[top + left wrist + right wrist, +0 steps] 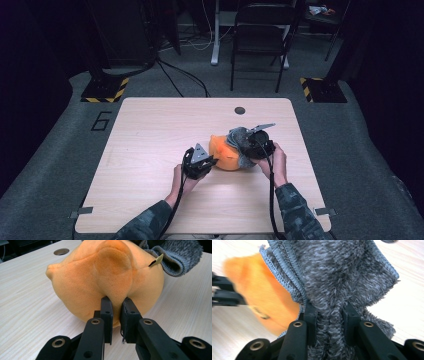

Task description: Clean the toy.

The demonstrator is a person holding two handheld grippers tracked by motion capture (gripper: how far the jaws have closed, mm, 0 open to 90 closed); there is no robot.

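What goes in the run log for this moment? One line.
left gripper: shut on orange plush toy | right gripper: shut on grey cloth | cloth: draped against toy | table: bears both

Orange plush [105, 277] (grey cloth [342, 277] draped)

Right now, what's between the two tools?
The orange plush toy lies between the left tool and the right tool, seen in the high view.

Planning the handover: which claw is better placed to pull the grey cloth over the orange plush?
Right. The right claw is already shut on the grey fuzzy cloth draped against the orange plush toy; the left claw pinches the plush, steadying it.
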